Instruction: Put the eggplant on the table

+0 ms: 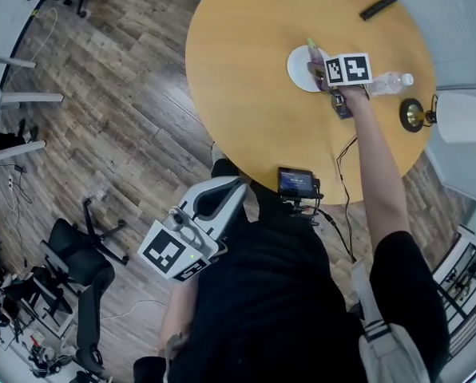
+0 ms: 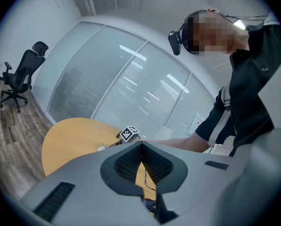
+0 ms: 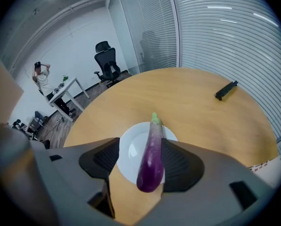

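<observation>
A purple eggplant (image 3: 152, 154) with a green stem lies across a white plate (image 3: 128, 149) on the round wooden table (image 3: 202, 121), its blunt end sticking over the plate's near rim. My right gripper (image 3: 140, 141) stands open around it: the right pad is close against the eggplant, and the left pad stands apart with a clear gap. In the head view the right gripper (image 1: 318, 72) hangs over the plate (image 1: 300, 69), and only the eggplant's stem (image 1: 311, 48) shows. My left gripper (image 1: 226, 190) is held low by my body, off the table, shut with nothing in it (image 2: 141, 144).
A black bar-shaped object (image 1: 378, 7) lies at the table's far side. A water bottle (image 1: 390, 82) and a small black-and-gold lamp base (image 1: 414, 114) are right of the plate. A small screen device (image 1: 296, 182) sits at the near edge. Office chairs (image 1: 78, 262) stand on the floor.
</observation>
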